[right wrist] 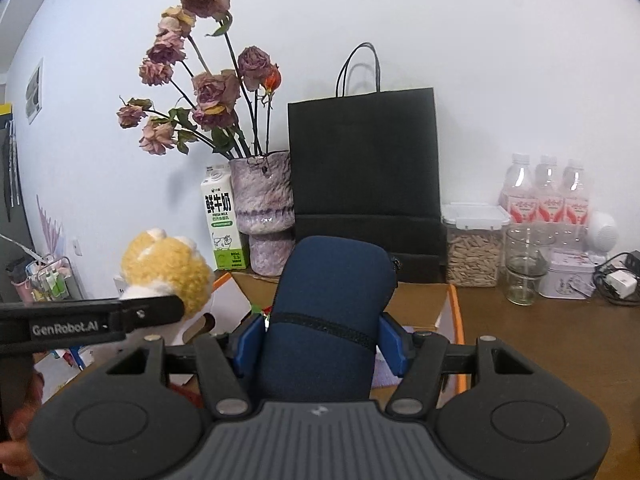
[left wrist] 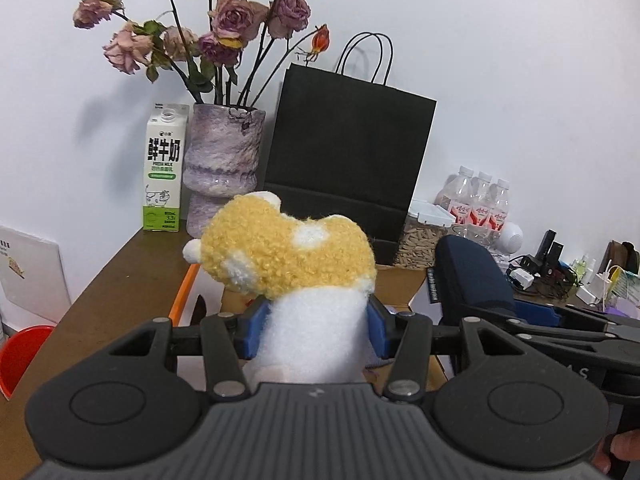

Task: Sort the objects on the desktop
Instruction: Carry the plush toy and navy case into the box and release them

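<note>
Both grippers are up above the desk with something in each; the left gripper (left wrist: 316, 330) has its blue pads (left wrist: 251, 330) pressed into the white body of a plush toy (left wrist: 288, 256), the fuzzy yellow head sticking out past the fingertips, held clear of the brown desk (left wrist: 116, 280); over in the right wrist view the right gripper (right wrist: 322, 344) is clamped on a navy blue pouch (right wrist: 328, 300), pads squeezing its sides just at the zip line, the rounded top pointing up and away; the two loads ride side by side, the plush toy to the left of the pouch, apart and not touching; beneath them sits an open cardboard box (right wrist: 424, 300) with orange-edged flaps, and what lies inside it is mostly hidden; along the back wall, left to right, a green and white milk carton (left wrist: 164, 168), a purple vase (left wrist: 224, 168) of dried roses (left wrist: 236, 20), a black paper bag (left wrist: 348, 148) standing upright, a lidded clear tub of seeds (right wrist: 474, 248), an empty glass jar (right wrist: 524, 268) and a pack of water bottles (right wrist: 546, 192); a red bowl (left wrist: 20, 356) peeks in at the left edge, off the desk's corner.
</note>
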`<state>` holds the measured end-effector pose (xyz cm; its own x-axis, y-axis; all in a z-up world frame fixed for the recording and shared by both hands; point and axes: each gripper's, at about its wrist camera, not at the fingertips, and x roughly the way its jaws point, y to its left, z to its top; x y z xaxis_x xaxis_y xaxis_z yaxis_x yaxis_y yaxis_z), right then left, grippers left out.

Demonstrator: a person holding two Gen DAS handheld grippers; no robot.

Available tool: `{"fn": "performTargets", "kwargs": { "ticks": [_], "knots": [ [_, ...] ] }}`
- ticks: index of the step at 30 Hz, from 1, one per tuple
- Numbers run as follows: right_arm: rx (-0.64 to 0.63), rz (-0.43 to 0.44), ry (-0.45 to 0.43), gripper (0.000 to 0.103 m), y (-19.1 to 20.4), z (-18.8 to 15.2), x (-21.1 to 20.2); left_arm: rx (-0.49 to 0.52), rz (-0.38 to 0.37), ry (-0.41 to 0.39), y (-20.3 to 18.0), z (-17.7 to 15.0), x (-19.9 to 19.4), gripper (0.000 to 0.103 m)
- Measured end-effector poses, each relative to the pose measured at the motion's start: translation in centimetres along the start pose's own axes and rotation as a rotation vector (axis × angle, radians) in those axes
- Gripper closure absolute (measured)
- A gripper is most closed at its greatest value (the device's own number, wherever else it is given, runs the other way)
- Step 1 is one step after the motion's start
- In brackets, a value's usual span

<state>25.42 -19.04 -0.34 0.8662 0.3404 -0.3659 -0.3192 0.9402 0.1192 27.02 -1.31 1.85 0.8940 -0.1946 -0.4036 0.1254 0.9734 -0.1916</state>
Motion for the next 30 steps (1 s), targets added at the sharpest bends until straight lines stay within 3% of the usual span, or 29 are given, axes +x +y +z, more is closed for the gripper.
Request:
{"fn": "performTargets", "kwargs": {
  "ticks": [16, 24, 30],
  "knots": [
    [0.005, 0.003, 0.093, 0.043, -1.0, 0.3, 8.6, -0.001, 0.041, 0.088, 1.5, 0.2, 7.8, 0.052],
    [0.004, -0.011, 0.176, 0.043, -2.1, -1.3, 11.0, 0.058, 0.067, 0.178, 1.6, -2.2, 10.8, 0.052],
    [-0.018, -0.014, 0.222, 0.043, -1.9, -2.3, 11.9, 0.088, 0.096, 0.187, 1.5, -2.9, 11.2, 0.051]
  ]
}}
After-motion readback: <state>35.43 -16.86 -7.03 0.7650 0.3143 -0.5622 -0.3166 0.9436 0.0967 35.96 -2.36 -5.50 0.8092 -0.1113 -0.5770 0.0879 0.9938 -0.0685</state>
